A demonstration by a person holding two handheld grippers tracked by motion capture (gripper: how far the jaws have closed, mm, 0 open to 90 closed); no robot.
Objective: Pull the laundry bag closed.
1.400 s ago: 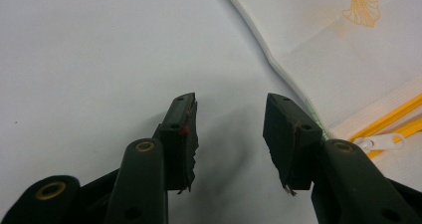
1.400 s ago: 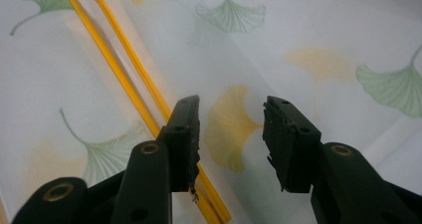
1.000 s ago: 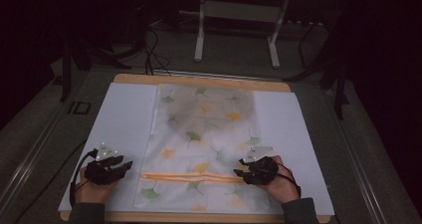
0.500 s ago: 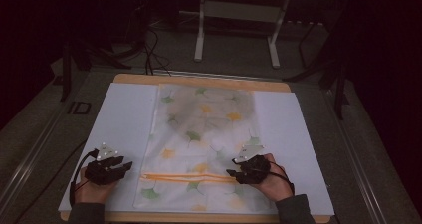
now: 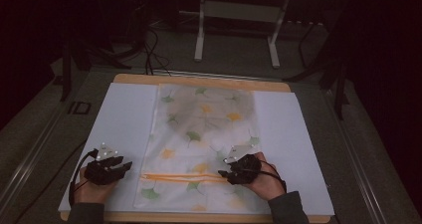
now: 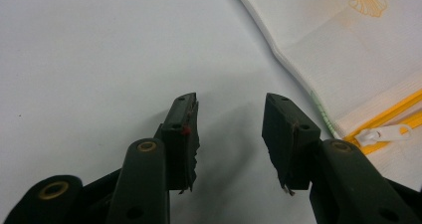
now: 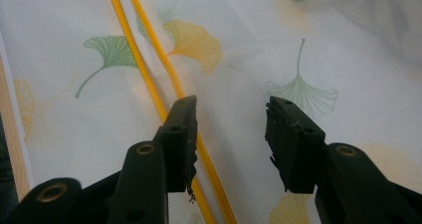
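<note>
Since the earlier frames, the right gripper (image 5: 222,173) has slid leftward across the high view, from the bag's right margin in over the cloth, and its jaws have just been opening with nothing between them; the left gripper (image 5: 128,167) has kept its place.

The thing in hand is a white translucent mesh bag printed with green and yellow ginkgo leaves (image 5: 204,134), lying flat in the middle of the high view and reaching toward the lower edge. An orange zipper (image 5: 179,176) runs across it as two thin lines near the bottom. In the right gripper view those lines (image 7: 149,59) slant from upper left to lower centre, passing under the left-hand jaw, and both jaws stand apart above the cloth, gripping nothing. In the left gripper view the jaws are likewise spread and empty over bare white sheet, with the bag's folded corner (image 6: 348,55) at upper right and the white zipper pull (image 6: 380,134) at the right edge, just beside the right-hand jaw.

Under the bag lies a white sheet (image 5: 119,119) on a wooden board (image 5: 139,78).
</note>
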